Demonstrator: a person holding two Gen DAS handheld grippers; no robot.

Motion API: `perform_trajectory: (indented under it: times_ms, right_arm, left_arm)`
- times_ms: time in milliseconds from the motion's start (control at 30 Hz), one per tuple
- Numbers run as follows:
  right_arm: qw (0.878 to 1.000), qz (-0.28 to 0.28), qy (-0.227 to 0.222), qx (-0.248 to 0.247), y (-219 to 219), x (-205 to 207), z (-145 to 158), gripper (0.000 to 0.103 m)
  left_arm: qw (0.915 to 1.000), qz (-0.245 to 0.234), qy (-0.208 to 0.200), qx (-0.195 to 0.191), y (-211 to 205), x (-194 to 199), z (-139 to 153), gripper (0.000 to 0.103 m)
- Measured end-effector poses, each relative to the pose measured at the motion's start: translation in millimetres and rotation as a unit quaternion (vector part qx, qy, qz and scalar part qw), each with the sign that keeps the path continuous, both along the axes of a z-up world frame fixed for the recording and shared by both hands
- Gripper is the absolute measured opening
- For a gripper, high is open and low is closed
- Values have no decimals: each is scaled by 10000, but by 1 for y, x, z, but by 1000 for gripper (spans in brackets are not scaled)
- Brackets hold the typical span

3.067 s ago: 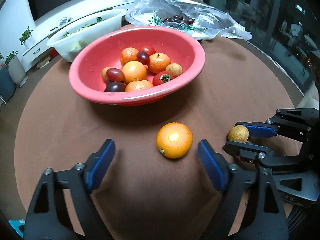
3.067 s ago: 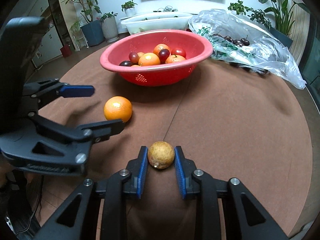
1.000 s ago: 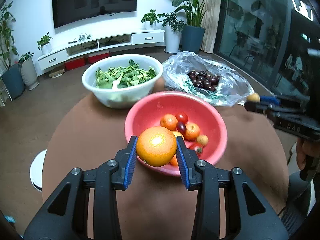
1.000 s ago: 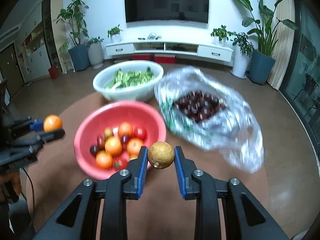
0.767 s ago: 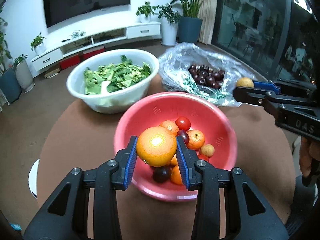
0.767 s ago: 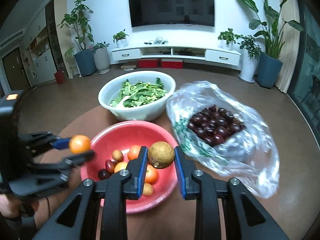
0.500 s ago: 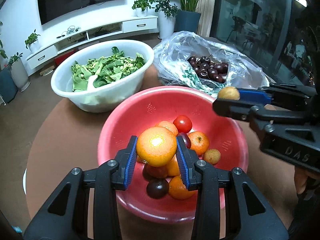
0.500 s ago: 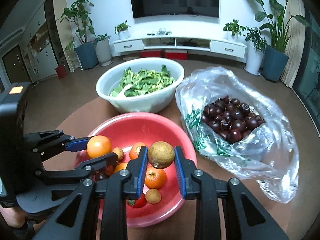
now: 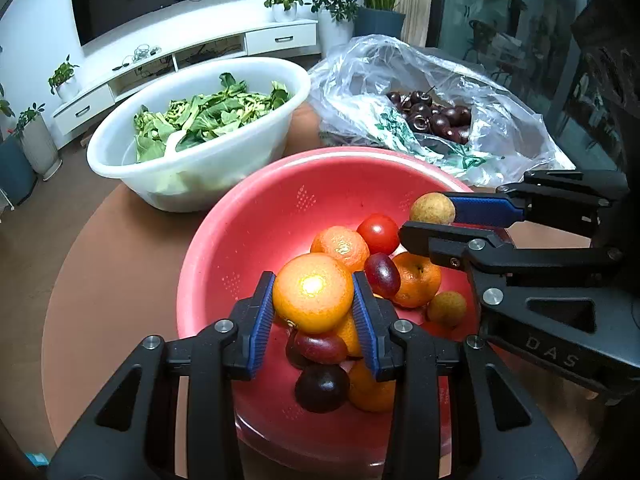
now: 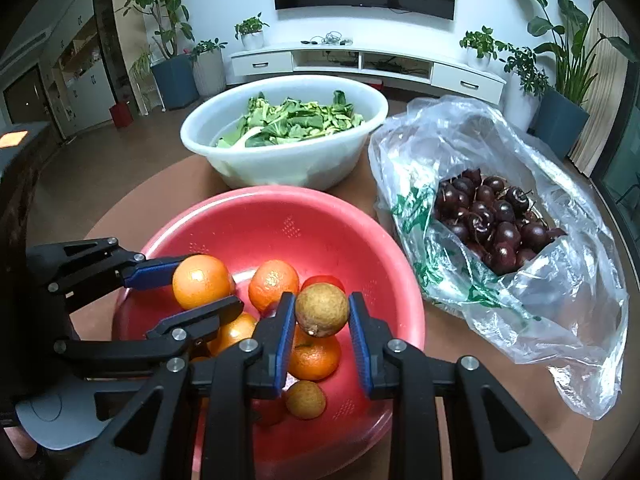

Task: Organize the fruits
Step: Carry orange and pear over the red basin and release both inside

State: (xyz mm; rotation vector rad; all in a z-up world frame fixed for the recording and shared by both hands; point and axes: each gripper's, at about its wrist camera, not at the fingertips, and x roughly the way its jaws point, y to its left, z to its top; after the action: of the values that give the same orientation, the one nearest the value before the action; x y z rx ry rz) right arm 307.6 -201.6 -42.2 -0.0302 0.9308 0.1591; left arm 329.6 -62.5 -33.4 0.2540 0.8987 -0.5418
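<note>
My left gripper (image 9: 314, 299) is shut on a large orange (image 9: 313, 297), held just above the fruit piled in the red bowl (image 9: 260, 220). From the right wrist view that same orange (image 10: 202, 281) shows at the left over the red bowl (image 10: 360, 232). My right gripper (image 10: 321, 311) is shut on a small brown longan (image 10: 321, 310), also over the bowl. The left wrist view has the longan (image 9: 432, 209) at the right, above a red tomato (image 9: 378, 233). Oranges, dark plums and longans lie in the bowl under both grippers.
A white basin of green leaves (image 9: 200, 128) stands behind the red bowl. A clear plastic bag of dark cherries (image 10: 492, 216) lies to the right of it. All rest on a round brown table (image 9: 112, 264). A TV cabinet and potted plants stand behind.
Both grippers have come forward and down over the red bowl, each still holding its fruit. The bowl now fills the lower middle of both views, and the two grippers are closer together.
</note>
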Motion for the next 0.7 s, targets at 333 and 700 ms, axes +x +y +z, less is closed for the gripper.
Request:
perform_trajectory:
  times_ms: [333,700]
  right_arm:
    - [9998,-5,147,-109,-1,4,-15,29]
    - [9998,11,112,-178,1,1,-16,29]
  left_arm:
    - [10000,74,-57,29,0,6,-2,42]
    - [9997,200,-101,45,4,8,-4,52]
